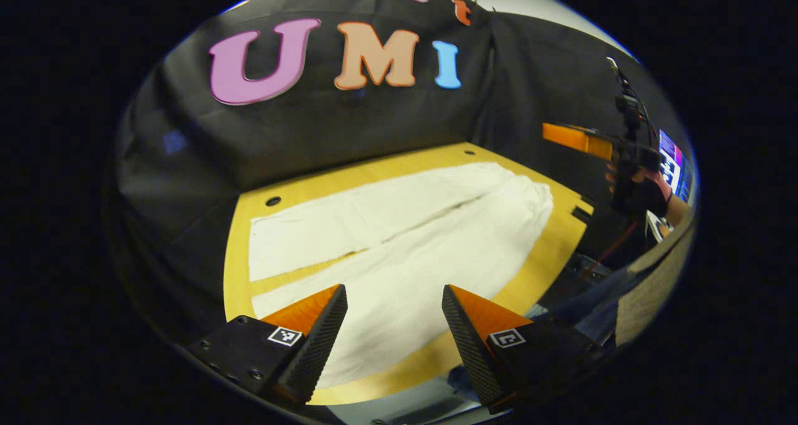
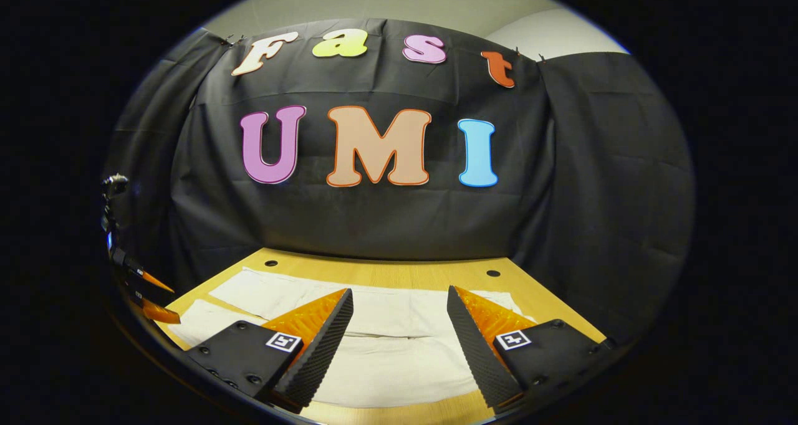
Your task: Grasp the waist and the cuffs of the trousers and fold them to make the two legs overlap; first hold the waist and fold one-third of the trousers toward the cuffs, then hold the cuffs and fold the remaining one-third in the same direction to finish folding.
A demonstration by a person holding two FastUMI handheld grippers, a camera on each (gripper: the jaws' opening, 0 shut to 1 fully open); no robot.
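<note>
Looking along your left gripper (image 1: 394, 300), you see a yellow wooden table (image 1: 240, 225) with small round holes near its far edge, closed in by the black cloth wall (image 1: 349, 132) at the back and sides. A pale ceiling shows above the cloth in the right gripper view.

The white trousers (image 1: 399, 238) lie flat and spread out on the table, unfolded, the two legs side by side with a narrow wedge of bare wood showing between them toward the left. The cloth looks smooth, with a soft seam line down the middle.

Your left gripper hangs above the near edge of the trousers, fingers wide apart with nothing between them. Your right gripper (image 2: 399, 303) is likewise spread and empty, above the trousers (image 2: 386, 350), which reach across the table beneath it. In the left gripper view, that other gripper (image 1: 576, 139) sits far right, held in a hand (image 1: 648, 191), well apart from the trousers.
</note>
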